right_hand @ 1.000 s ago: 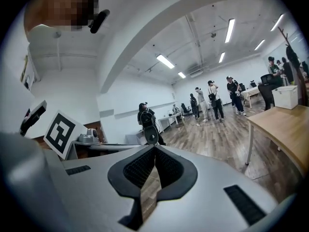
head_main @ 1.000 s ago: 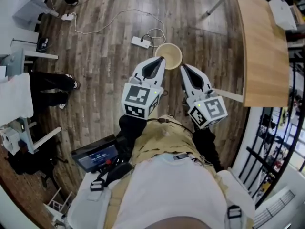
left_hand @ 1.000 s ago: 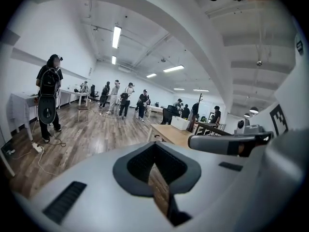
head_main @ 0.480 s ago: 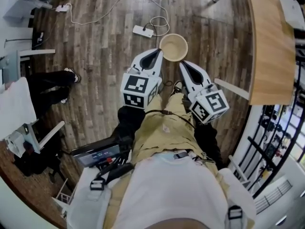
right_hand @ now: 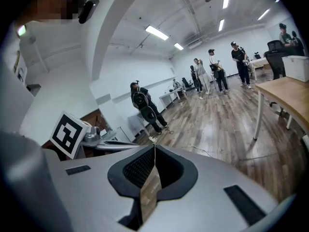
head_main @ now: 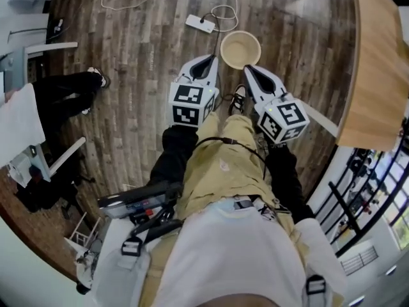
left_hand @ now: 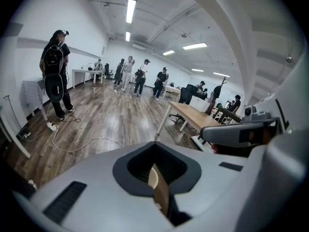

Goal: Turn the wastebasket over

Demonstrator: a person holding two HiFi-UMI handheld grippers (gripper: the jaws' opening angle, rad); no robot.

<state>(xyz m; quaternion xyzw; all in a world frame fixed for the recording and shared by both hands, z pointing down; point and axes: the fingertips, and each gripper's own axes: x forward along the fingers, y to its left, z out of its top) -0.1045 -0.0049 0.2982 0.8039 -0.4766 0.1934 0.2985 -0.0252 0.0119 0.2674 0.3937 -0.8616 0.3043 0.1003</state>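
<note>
Left tongs (head_main: 211, 59) and right tongs (head_main: 248, 70) (both shut, empty) angle down toward the wastebasket (head_main: 240, 50).

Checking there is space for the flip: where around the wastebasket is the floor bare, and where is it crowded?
Bare planks lie right of the wastebasket, up to the wooden table, and left of the left gripper, toward a bystander's legs. Crowded: the power strip beyond it, and the right gripper and the wearer's shoe in front.

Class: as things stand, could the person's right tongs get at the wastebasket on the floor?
Probably yes: the right tongs, shut, point at the near rim of the upright wastebasket and nothing visible stands between; they would need to open first.
</note>
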